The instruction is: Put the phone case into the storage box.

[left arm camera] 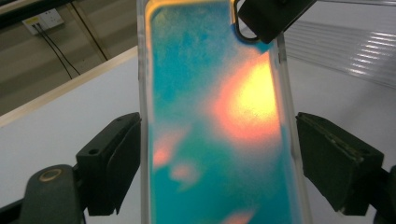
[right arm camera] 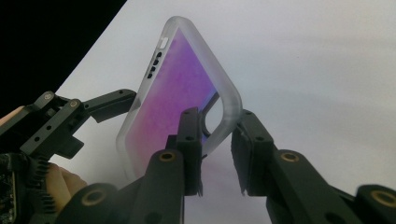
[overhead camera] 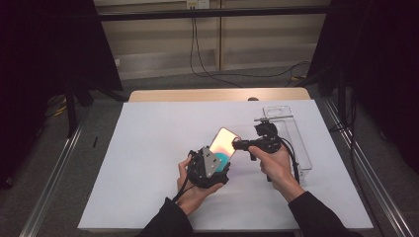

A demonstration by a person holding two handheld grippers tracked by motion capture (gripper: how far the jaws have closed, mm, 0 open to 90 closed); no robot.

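Phone case [overhead camera: 222, 143] hangs above the middle of the tabletop [overhead camera: 148, 163], long axis tilted up and away from the person. Left tool [overhead camera: 210, 165] pinches its two long sides near the lower end, pads pressed against the clear rim. Right tool [overhead camera: 236, 144] comes in from the right at the top corner, one jaw through the camera cutout, the other outside the rim, a sliver of gap apparently left. The case's lower end is cut off in both gripper views.

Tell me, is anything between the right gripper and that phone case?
Nothing visible. The right gripper already straddles a corner of the phone case by its camera cutout, while the left gripper holds the case's sides.
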